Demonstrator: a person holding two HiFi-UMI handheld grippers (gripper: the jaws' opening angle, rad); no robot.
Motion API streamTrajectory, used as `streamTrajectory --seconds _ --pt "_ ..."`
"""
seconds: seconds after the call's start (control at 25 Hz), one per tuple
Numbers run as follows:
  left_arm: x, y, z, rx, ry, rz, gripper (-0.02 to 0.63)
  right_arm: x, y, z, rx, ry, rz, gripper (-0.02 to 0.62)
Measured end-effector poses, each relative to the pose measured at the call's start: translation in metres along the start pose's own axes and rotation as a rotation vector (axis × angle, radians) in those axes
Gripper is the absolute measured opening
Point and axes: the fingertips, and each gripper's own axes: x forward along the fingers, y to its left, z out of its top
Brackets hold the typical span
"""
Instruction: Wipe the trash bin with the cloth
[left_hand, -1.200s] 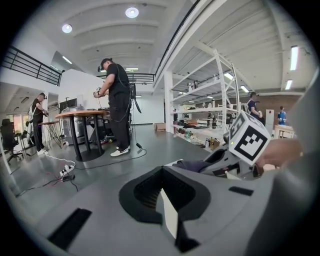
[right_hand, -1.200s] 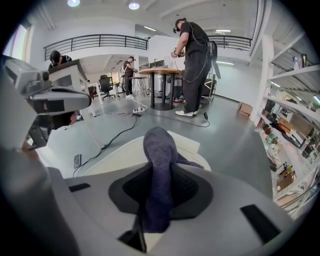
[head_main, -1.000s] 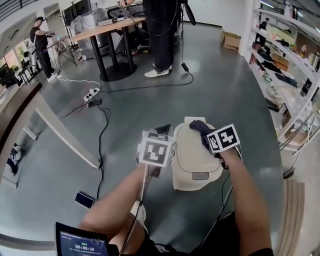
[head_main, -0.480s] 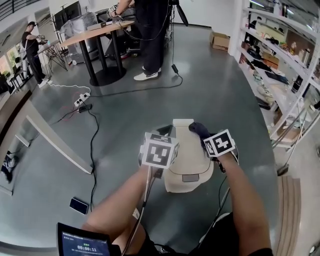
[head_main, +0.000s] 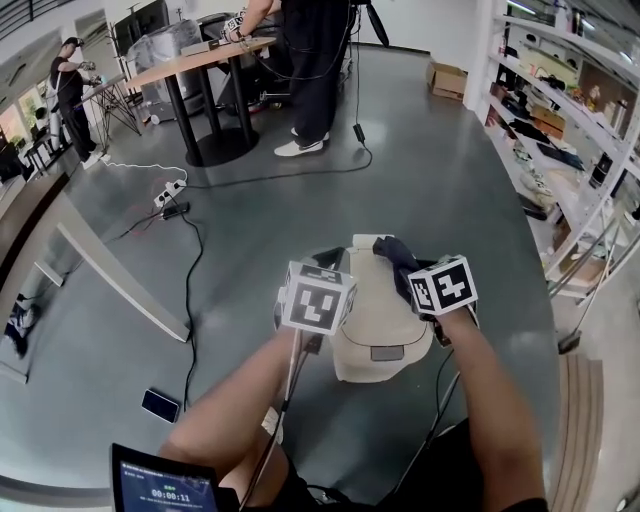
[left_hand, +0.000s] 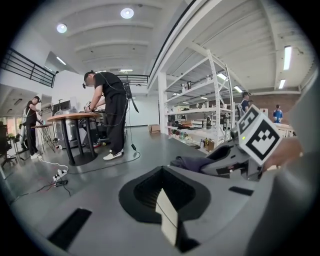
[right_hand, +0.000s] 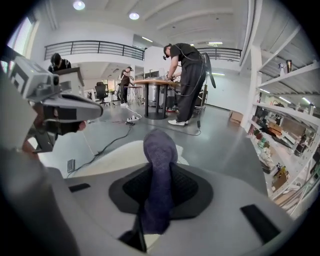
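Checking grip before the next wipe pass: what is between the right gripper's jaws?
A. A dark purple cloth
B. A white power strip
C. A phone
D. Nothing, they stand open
A: the right gripper view shows the right gripper shut on the dark purple cloth, whose free end sticks out over the beige trash bin.

My right gripper has a light grey body, with a black textured recess around my fingers. The cloth between them is dark blue-violet with a fine knit weave. The trash bin, just beyond my fingers, is plain cream with one small grey plate. My left gripper is the same grey and black. Each marker cube is white with black square patterns. The floor below is glossy grey.
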Motion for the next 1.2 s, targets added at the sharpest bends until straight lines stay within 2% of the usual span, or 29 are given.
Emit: streamTrajectory --seconds 0.12,0.2,0.4,0.64,0.88,1.08,1.2 --pt "-0.012 0.018 -0.002 0.001 -0.003 0.029 -0.003 -0.004 0.041 0.022 -0.018 -0.046 0.078 0.087" --pt "-0.021 0.031 -0.006 -0.005 0.004 0.051 -0.003 -0.004 0.068 0.028 -0.058 -0.039 0.114 0.087" --pt "-0.040 0.049 -0.015 0.006 0.011 0.091 -0.002 0.002 0.113 0.024 -0.159 -0.001 0.169 0.087" --pt "-0.064 0.064 -0.015 -0.052 -0.005 0.100 -0.003 0.004 0.150 0.023 -0.214 0.022 0.223 0.087" --pt "-0.073 0.060 -0.023 -0.037 -0.003 0.098 -0.003 0.013 0.157 -0.006 -0.272 0.109 0.221 0.087" --pt "-0.076 0.054 -0.021 -0.052 -0.007 0.087 -0.003 0.011 0.152 -0.007 -0.244 0.101 0.213 0.087" --pt "-0.075 0.051 -0.016 -0.046 -0.015 0.073 -0.003 0.009 0.145 -0.005 -0.190 0.086 0.216 0.087"
